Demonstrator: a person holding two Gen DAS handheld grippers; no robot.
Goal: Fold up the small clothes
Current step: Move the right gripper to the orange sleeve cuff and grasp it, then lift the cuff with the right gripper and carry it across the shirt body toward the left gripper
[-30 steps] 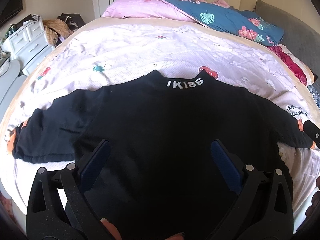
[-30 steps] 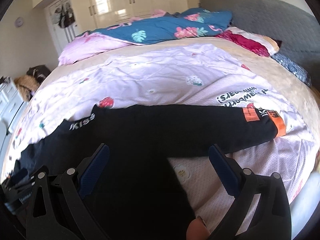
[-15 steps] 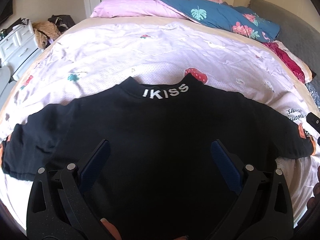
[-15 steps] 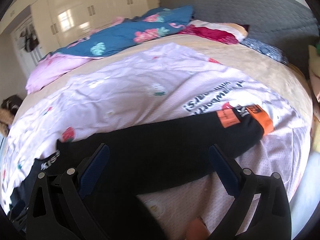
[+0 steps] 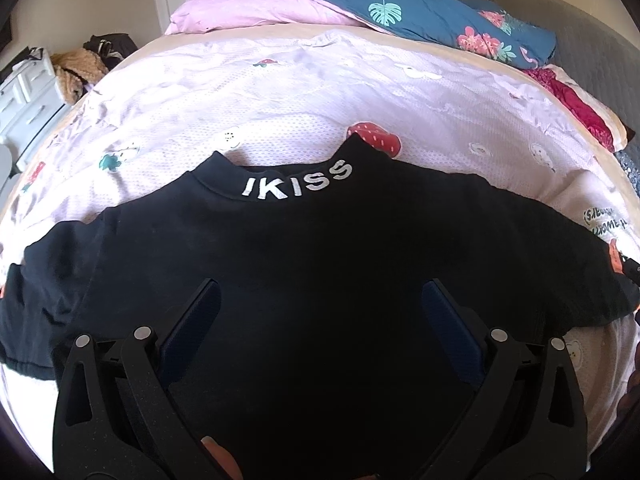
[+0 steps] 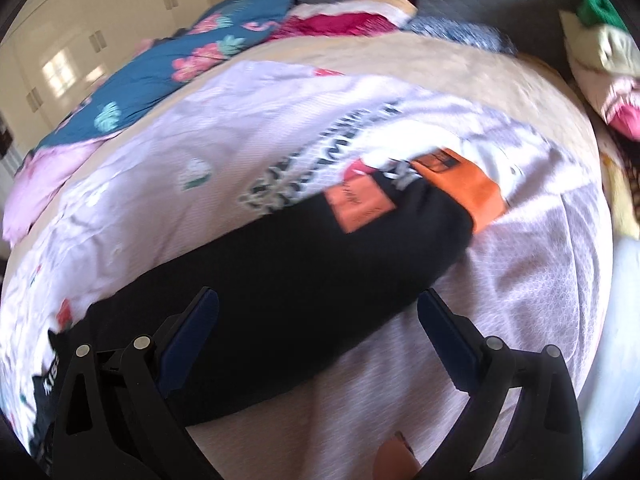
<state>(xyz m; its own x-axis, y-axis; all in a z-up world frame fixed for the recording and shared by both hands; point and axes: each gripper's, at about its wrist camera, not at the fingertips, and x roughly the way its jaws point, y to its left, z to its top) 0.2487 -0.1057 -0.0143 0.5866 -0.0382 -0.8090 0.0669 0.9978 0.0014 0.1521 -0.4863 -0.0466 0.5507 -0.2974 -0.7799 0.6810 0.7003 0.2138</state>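
Black shirt [image 5: 320, 248] lies flat on the pink bedspread [image 5: 304, 92], back up, collar with white "IKISS" lettering [image 5: 298, 183] on the far side, sleeves spread left and right. Left gripper [image 5: 320, 300] hovers over the shirt body, jaws apart, nothing between them. Compared with a second ago the left view has closed in and shifted left: the collar sits larger and more central, and the left sleeve now runs off the frame edge.

Right gripper [image 6: 318, 308] also has its jaws spread wide and empty. Its view has swung right since the earlier frame, blurred by motion. The right sleeve [image 6: 304, 264] now fills the middle, left finger [image 6: 188, 332] over the black fabric, right finger [image 6: 448, 336] over bare bedspread. The orange cuff [image 6: 468, 188] and orange patch [image 6: 358, 204] sit at the far right end of the sleeve. Blue floral duvet [image 5: 432, 20] is bunched at the far end of the bed.
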